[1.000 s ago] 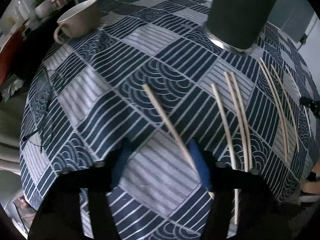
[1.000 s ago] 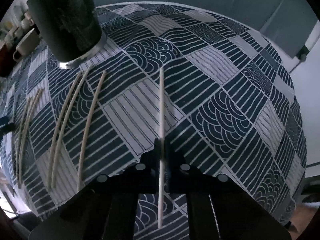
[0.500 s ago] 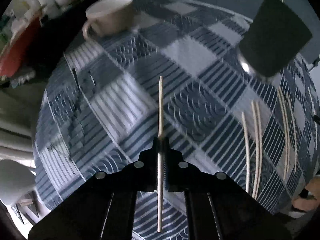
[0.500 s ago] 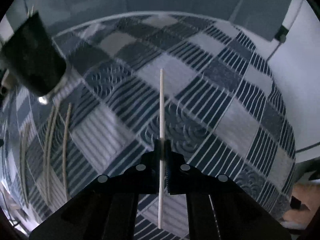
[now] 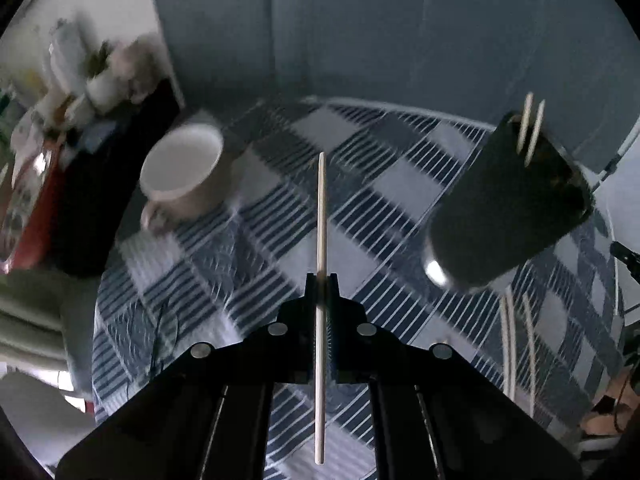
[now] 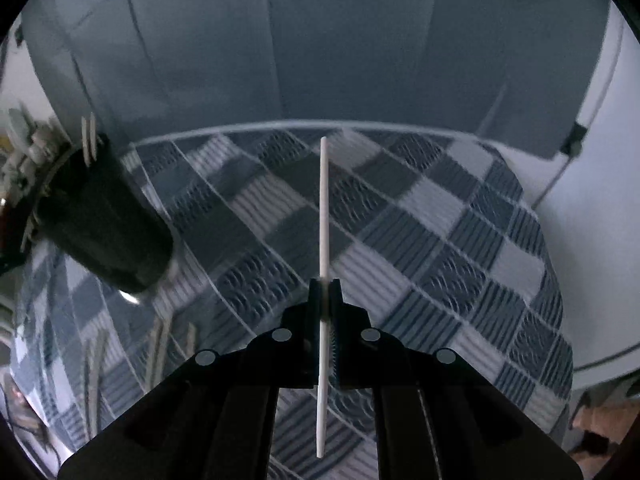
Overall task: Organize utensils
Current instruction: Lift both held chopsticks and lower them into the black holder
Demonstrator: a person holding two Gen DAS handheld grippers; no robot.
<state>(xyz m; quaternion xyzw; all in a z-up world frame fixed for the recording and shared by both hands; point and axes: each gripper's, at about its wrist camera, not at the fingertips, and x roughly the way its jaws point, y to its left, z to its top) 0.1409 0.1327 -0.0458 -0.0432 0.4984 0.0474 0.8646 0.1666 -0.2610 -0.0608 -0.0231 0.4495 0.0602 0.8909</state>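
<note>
My left gripper [image 5: 321, 280] is shut on a pale chopstick [image 5: 321, 216] and holds it above the table, pointing away from me. My right gripper [image 6: 324, 285] is shut on a white chopstick [image 6: 324, 208], also lifted off the table. A black cylindrical holder [image 5: 508, 208] stands to the right in the left wrist view with two chopstick tips [image 5: 530, 132] sticking out of it. The holder also shows at the left in the right wrist view [image 6: 100, 224]. Several loose chopsticks [image 5: 510, 344] lie on the cloth near its base.
The round table has a blue and white patterned cloth [image 6: 440, 248]. A beige mug [image 5: 184, 176] stands at the far left of the table. A cluttered shelf [image 5: 60, 120] lies beyond it. A grey wall [image 6: 320, 40] is behind the table.
My left gripper closed on a chopstick and lifted it off the cloth. Both grippers rose and tilted up, so the table looks farther away and the holder's top has come into view.
</note>
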